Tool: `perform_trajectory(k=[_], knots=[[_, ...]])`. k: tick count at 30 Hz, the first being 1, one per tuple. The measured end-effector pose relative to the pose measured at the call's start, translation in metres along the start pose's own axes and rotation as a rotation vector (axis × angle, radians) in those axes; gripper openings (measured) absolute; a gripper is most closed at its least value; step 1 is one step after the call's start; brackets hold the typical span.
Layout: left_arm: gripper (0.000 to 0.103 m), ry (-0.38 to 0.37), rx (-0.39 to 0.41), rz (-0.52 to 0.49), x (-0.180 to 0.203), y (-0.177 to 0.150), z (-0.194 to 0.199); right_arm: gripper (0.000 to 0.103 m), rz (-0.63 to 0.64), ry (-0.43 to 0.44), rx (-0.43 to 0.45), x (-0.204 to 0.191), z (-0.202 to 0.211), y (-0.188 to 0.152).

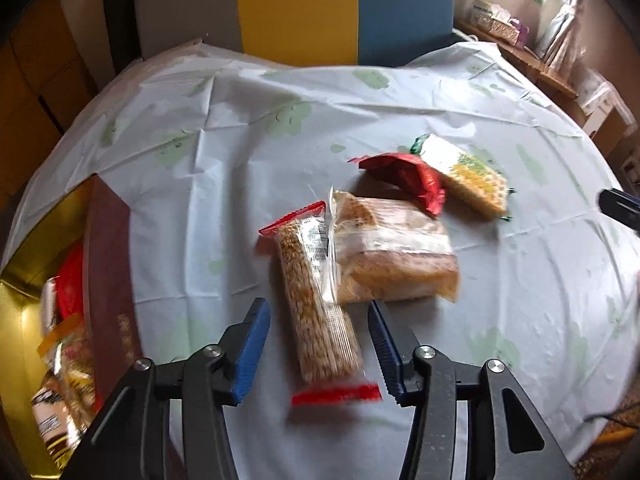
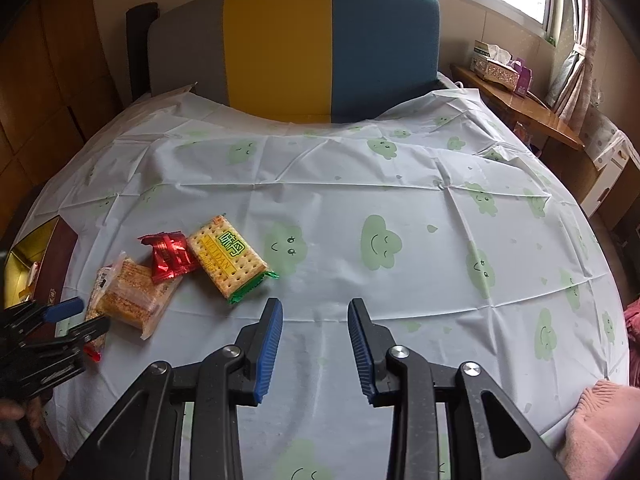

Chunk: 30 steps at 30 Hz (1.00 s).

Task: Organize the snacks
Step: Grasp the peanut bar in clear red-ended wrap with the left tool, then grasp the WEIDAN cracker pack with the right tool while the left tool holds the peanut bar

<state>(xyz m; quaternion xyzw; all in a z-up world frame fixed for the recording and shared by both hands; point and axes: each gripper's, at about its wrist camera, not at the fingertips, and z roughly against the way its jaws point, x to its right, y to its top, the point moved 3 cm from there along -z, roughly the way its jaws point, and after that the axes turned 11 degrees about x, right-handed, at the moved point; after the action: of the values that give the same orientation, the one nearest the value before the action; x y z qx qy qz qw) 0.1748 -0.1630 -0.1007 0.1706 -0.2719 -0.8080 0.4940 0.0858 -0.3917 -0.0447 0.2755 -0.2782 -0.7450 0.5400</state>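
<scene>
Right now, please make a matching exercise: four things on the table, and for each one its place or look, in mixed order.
1. long grain bar
2. red wrapper
3. cracker pack
4. box

a. at the table's left edge, snacks inside
b. green ends, yellow label
c. between the open left gripper fingers
d. crinkled foil beside the crackers

Pairs: 1-c, 2-d, 3-b, 4-a

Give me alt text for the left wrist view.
The left gripper, jaws open, straddles a long red-ended snack bar on the tablecloth. Three more snack packets lie beyond; a gold-lined box holding snacks sits left.
</scene>
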Motion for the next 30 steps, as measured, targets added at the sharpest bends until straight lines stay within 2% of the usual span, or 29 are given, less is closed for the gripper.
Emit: perform_trajectory(k=[2,3,6,12,14,16,25,30], knots=[[0.046,0.011,-0.014,0.010,-0.002,-0.003,-0.010,0.034,0.003,0.002,0.001,-0.001,0.000,0.000],[0.036,0.012,0.013,0.010,-0.001,-0.003,-0.007,0.034,0.003,0.001,0.001,-0.001,0.000,0.000],[0.031,0.008,0.025,0.024,0.001,-0.012,0.003,0.034,-0.002,-0.002,0.003,0.000,0.000,0.000],[0.030,-0.039,0.062,0.069,0.010,-0.051,0.036,0.034,0.000,-0.005,-0.009,0.000,-0.002,-0.002],[0.030,-0.047,0.066,0.060,0.014,-0.067,0.043,0.034,0.011,-0.005,-0.016,-0.002,-0.004,-0.004],[0.030,-0.036,0.103,0.035,0.017,-0.079,0.052,0.034,0.017,0.000,-0.021,-0.003,-0.005,-0.005],[0.031,-0.029,0.145,0.007,0.020,-0.089,0.054,0.034,0.044,0.105,-0.066,-0.021,-0.012,-0.016],[0.031,-0.019,0.166,-0.013,0.023,-0.087,0.051,0.034,0.072,0.131,-0.085,-0.032,-0.016,-0.022]])
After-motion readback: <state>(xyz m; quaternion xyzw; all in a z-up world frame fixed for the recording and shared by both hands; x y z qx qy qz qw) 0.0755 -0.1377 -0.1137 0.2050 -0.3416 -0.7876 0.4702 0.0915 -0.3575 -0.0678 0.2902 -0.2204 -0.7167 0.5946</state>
